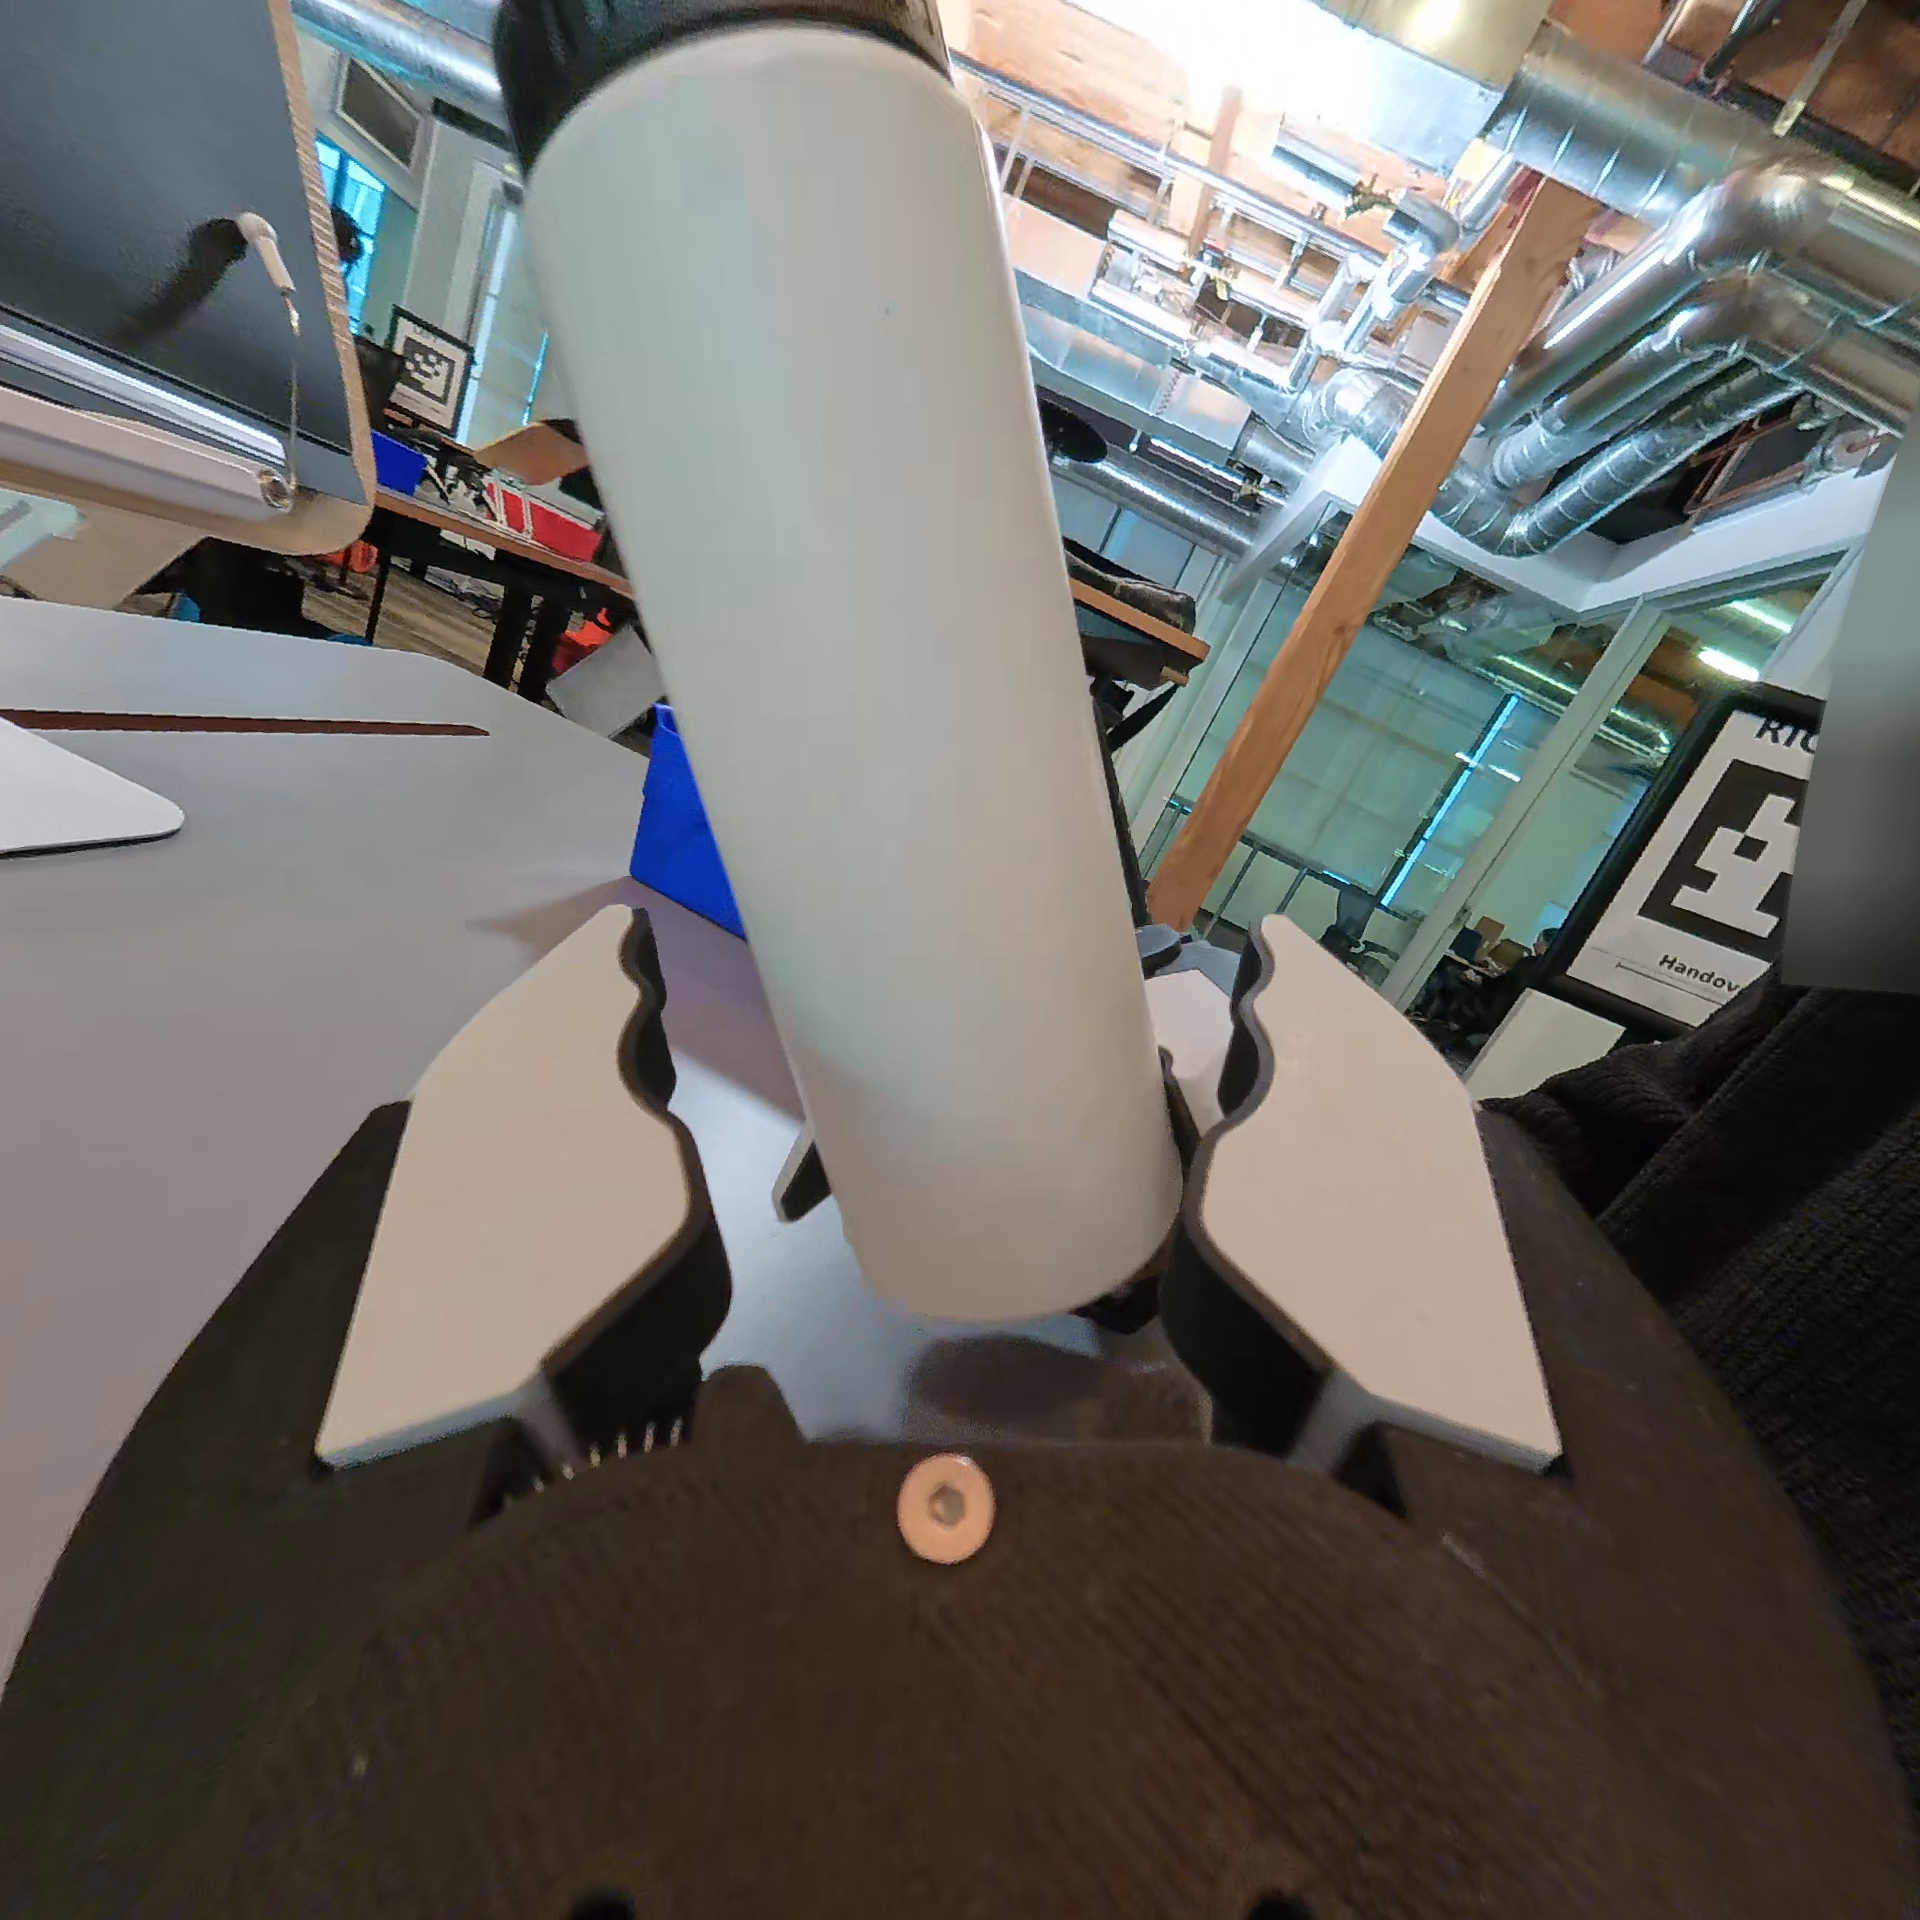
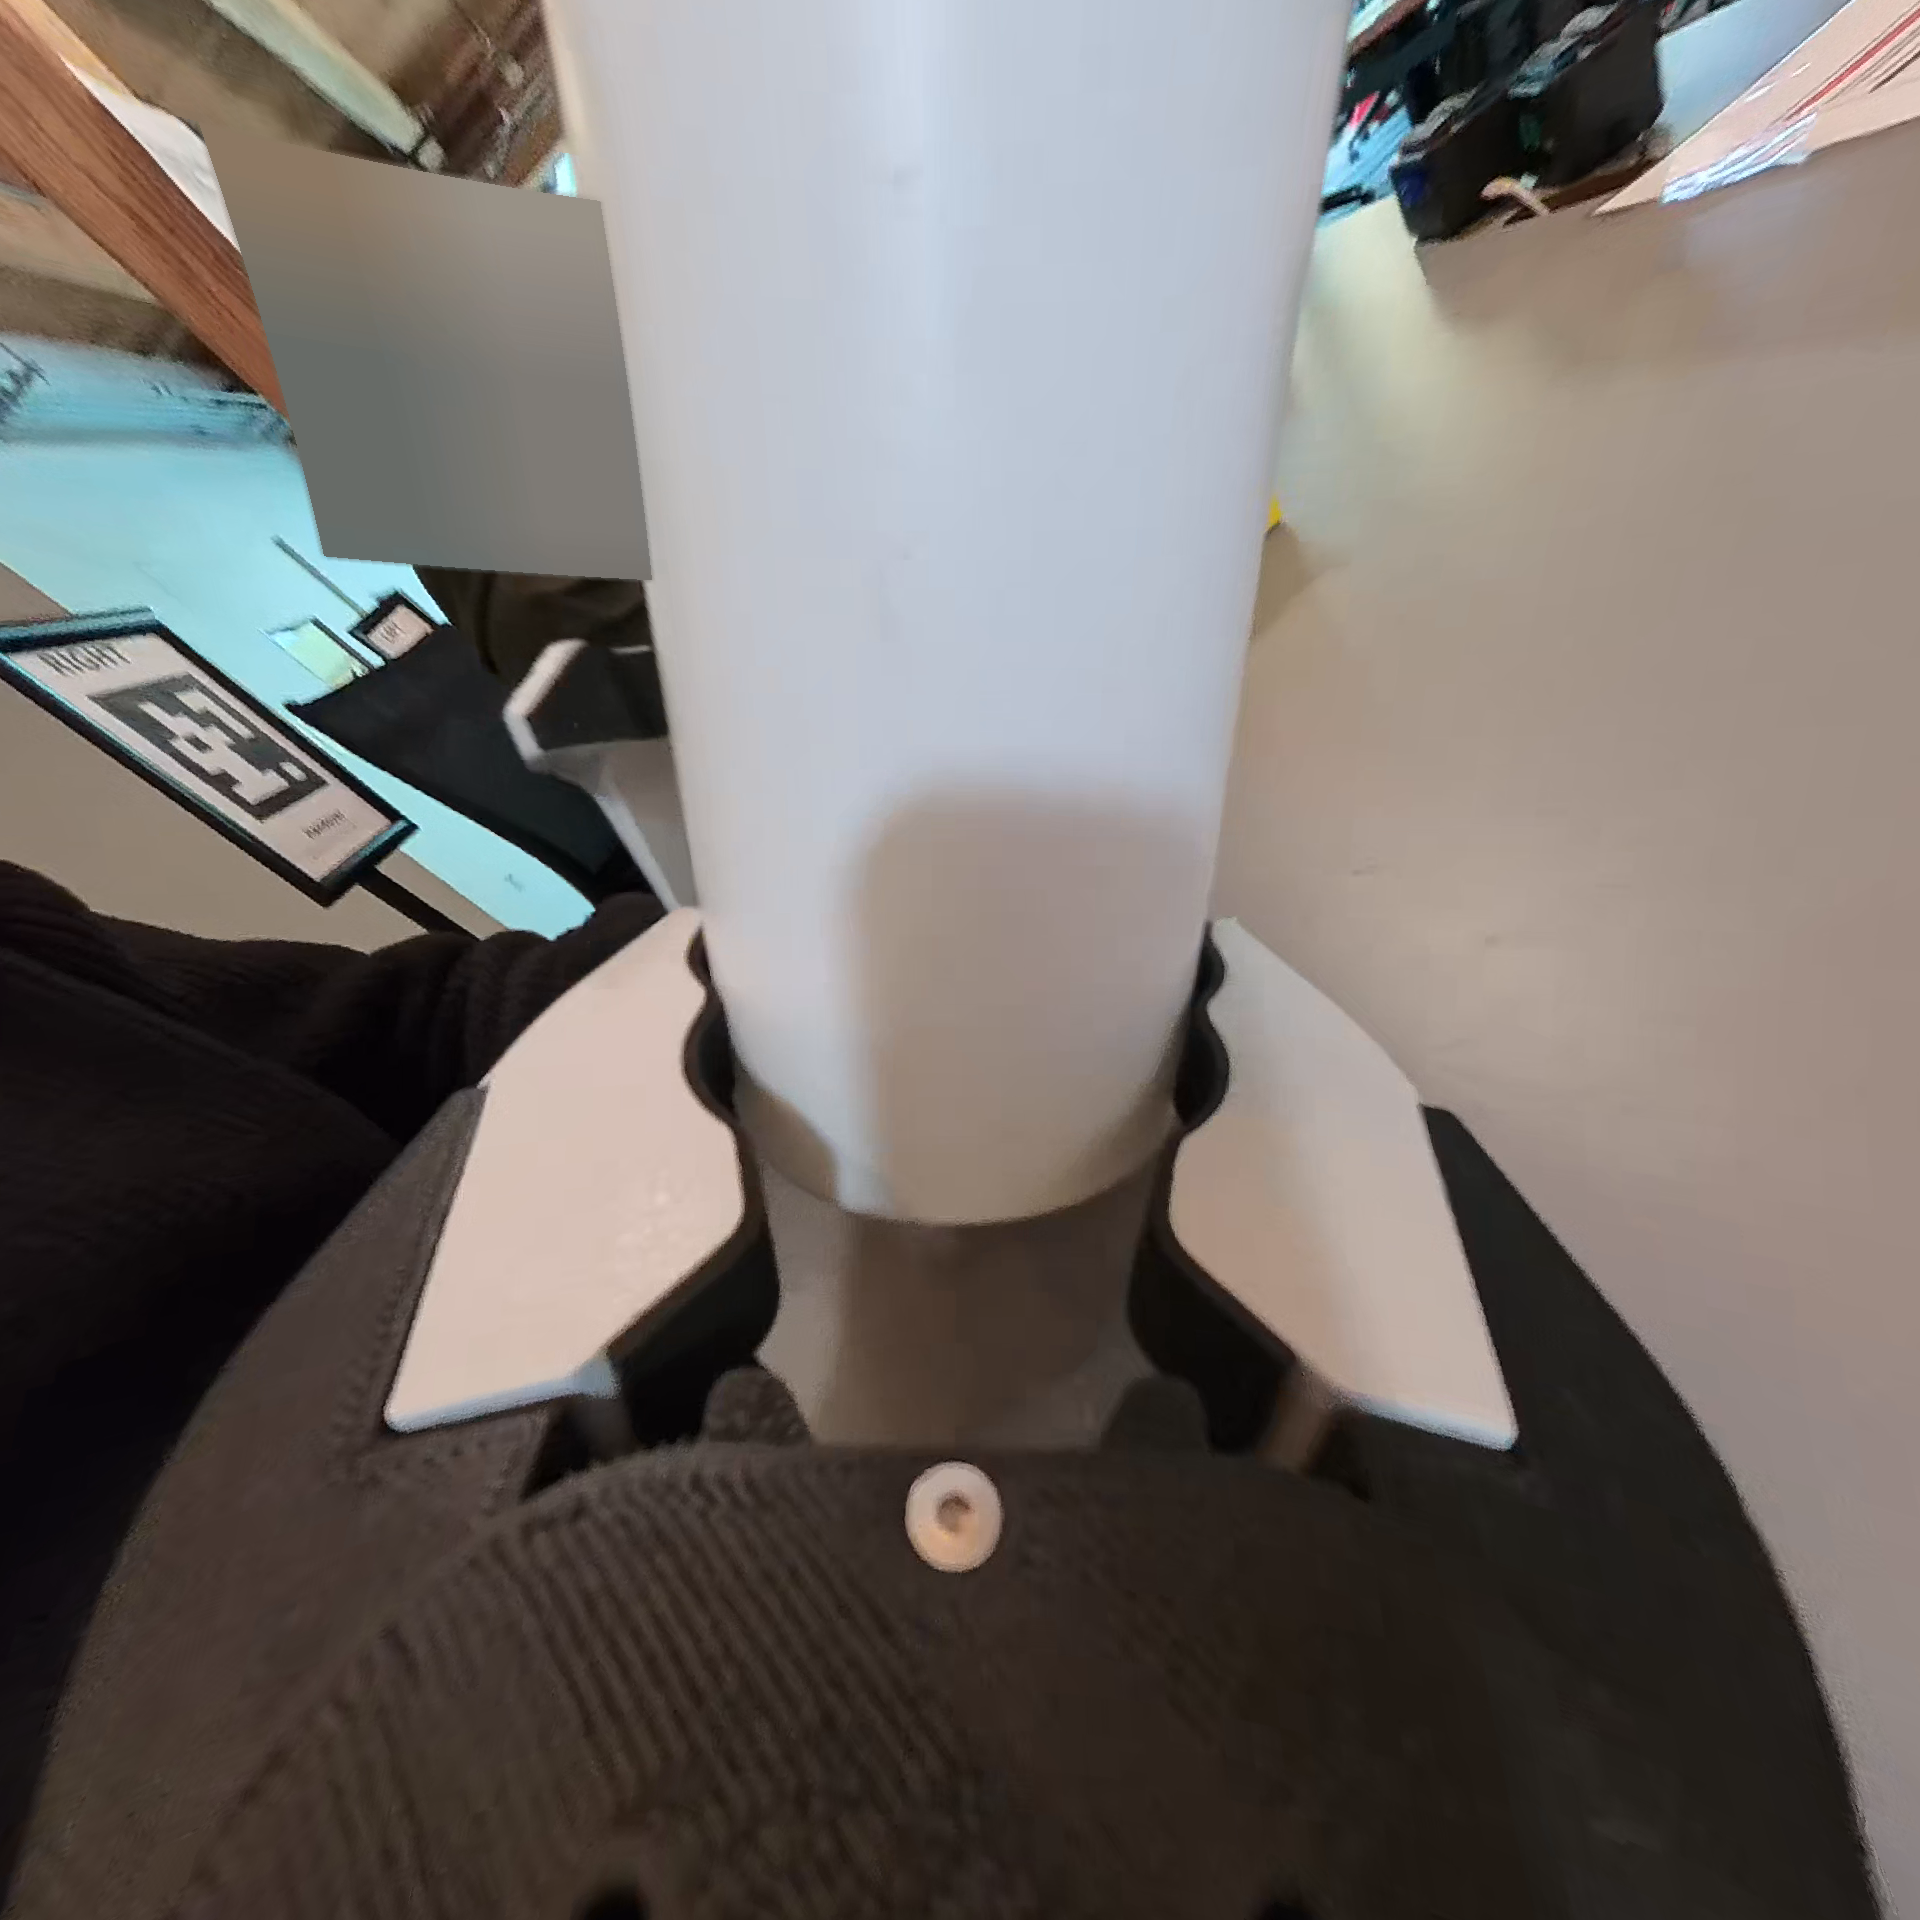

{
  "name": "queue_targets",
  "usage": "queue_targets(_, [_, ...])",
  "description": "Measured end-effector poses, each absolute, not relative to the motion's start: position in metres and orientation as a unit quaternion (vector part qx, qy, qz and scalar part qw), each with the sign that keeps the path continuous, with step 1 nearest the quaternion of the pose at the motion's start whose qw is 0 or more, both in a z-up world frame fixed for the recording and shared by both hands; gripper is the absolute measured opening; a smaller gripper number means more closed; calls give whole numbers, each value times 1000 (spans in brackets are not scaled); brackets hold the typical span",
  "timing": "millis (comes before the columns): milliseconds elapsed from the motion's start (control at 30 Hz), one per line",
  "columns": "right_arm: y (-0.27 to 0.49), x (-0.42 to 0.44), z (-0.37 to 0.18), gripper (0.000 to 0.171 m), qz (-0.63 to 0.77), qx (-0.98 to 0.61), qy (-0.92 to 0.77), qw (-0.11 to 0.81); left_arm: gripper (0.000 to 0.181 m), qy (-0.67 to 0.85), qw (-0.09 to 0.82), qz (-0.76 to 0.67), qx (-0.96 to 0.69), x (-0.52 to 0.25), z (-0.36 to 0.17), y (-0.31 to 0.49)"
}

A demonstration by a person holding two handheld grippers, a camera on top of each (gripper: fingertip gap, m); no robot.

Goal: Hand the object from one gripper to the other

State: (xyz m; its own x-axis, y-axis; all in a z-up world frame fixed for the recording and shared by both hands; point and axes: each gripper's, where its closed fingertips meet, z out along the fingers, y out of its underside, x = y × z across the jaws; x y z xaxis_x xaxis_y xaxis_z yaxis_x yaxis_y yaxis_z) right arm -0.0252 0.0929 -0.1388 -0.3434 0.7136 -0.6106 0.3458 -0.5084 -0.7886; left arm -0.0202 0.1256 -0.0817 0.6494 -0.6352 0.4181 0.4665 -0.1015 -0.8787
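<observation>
A tall white bottle (image 1: 831, 623) with a black cap (image 1: 707, 31) stands tilted between the fingers of my left gripper (image 1: 951, 930). That gripper is wide open. The bottle's lower end sits nearer its right finger (image 1: 1351, 1174), with a clear gap to the left finger (image 1: 540, 1174). Dark parts of the other gripper show just behind the bottle's base. In the right wrist view the bottle (image 2: 956, 468) fills the middle. My right gripper (image 2: 954, 935) is shut on it near its silver-rimmed base, with both fingers pressed against its sides.
A grey table (image 1: 260, 987) lies below, also in the right wrist view (image 2: 1558, 623). A blue bin (image 1: 681, 831) sits past its edge. A monitor (image 1: 125, 260) stands at the left. A framed marker sign (image 1: 1714, 862) (image 2: 208, 748) and a person's dark sleeve (image 1: 1766, 1195) (image 2: 156, 1091) are close by. Across from one pair of fingers to the other is roughly 6 cm. Between my left fingertips and the monitor (image 1: 125, 260) there is roughly 30 cm.
</observation>
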Motion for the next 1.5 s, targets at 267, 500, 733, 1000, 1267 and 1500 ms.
queue_targets(267, [105,-20,-126,86,685,-545,-454,164,109,36,677,-412,-609,-38,-80,128])
queue_targets(500, [102,-20,-126,86,674,-537,-472,187,110,17,694,-437,-573,-49,-68,122])
queue_targets(733, [100,-21,-135,86,625,-532,-522,233,113,-3,724,-443,-528,-66,-52,112])
queue_targets(1000, [100,-20,-163,86,510,-534,-618,271,136,-17,743,-469,-477,-78,-31,99])
queue_targets(1267, [90,-18,-193,86,425,-531,-689,252,132,16,737,-433,-519,-82,-27,91])
queue_targets(1500, [86,-18,-205,87,395,-526,-710,251,93,32,723,-368,-584,-85,-41,94])
